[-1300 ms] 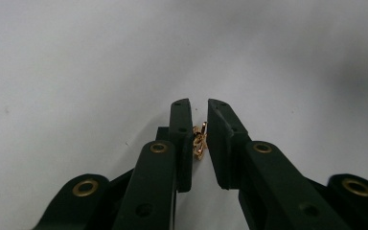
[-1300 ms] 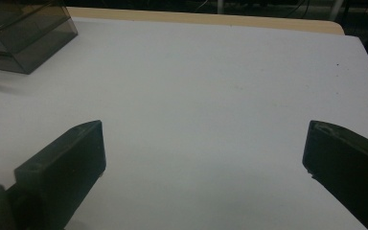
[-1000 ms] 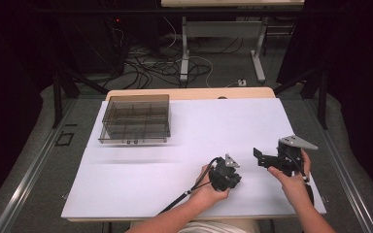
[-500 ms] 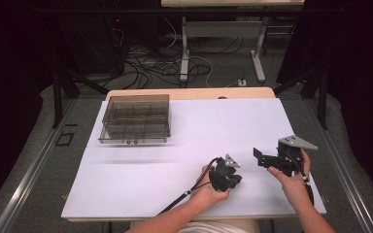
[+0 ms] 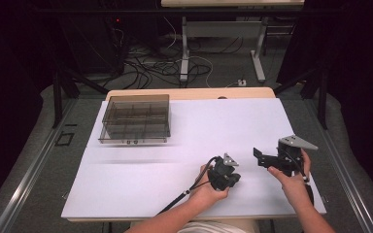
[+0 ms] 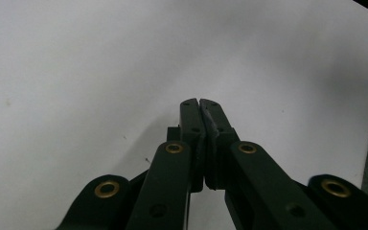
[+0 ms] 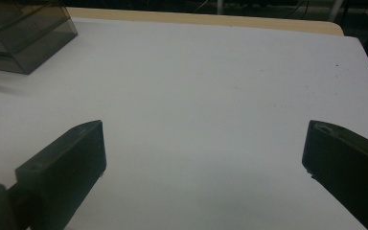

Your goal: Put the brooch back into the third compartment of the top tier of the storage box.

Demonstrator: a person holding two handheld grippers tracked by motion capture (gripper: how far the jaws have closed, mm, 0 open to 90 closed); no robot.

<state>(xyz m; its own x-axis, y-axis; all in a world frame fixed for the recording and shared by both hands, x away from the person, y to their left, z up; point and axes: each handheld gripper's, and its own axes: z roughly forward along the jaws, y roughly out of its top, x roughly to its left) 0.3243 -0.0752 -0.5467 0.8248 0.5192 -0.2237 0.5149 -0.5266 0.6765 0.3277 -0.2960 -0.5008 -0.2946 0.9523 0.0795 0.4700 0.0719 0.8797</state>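
We saw no change across the last second | left gripper (image 6: pixel 200 103) jaws pressed together, empty | right gripper (image 7: pixel 203 148) spread wide, empty | smoky clear-plastic compartment box (image 5: pixel 135 118) upper left, untouched.

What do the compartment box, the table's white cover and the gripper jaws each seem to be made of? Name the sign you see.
Compartment box: probably smoky clear plastic; its dividers show through the walls.
White cover: matte, paper-like sheet, though it could be laminate; tan wood edge beyond it.
Left gripper: jaws matte black, likely plastic, with brass-coloured bushings.
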